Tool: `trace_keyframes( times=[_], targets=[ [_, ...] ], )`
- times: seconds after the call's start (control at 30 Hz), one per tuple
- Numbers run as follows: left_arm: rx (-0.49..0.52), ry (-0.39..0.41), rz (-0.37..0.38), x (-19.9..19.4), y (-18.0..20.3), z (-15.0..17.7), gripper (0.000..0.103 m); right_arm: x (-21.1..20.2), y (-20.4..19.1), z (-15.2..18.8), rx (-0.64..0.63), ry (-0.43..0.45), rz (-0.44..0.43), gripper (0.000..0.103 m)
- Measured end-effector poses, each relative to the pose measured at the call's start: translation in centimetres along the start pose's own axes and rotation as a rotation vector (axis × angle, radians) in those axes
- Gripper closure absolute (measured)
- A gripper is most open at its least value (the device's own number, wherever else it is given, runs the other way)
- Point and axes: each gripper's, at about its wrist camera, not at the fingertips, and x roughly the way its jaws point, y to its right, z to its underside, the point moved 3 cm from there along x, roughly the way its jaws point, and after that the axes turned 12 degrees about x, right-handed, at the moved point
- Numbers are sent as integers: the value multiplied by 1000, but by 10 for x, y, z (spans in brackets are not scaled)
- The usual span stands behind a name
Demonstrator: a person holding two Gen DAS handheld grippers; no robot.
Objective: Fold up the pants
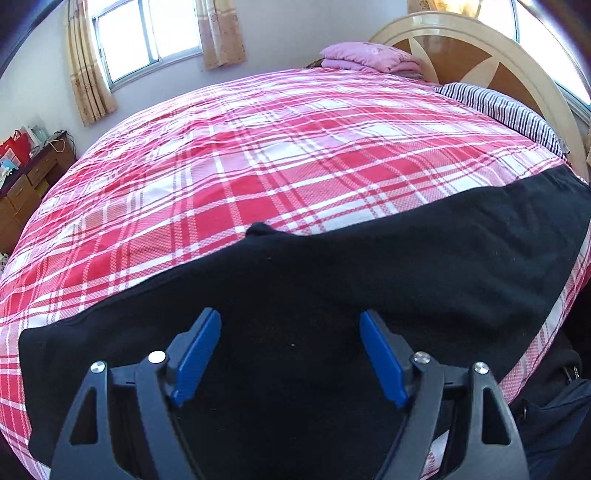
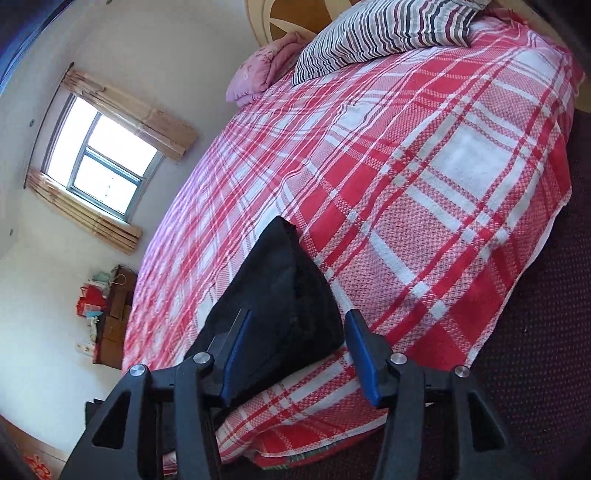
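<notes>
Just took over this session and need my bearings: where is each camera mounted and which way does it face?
Left wrist: on the left gripper, angled down over the black pants on the plaid bedspread; only its open jaws show.
Right wrist: on the right gripper, rolled, looking along the bed; jaws straddle the pants' end.
Shared: pants, bedspread, striped pillow, window.
</notes>
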Motion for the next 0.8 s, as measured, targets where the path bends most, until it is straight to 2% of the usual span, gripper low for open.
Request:
trace_keyframes(
  times=[0.37,0.6,0.8],
  targets=[
    [-19,-3,4,1,-6,2,23,8,14,-1,59,29,-113,86],
    [-43,-8,8,2,-15,3,23,-11,-34,18,-128,126,-109,87],
    [-47,-16,26,6,-12,6,23,-9,-93,55,-329,137,-101,88]
  ],
)
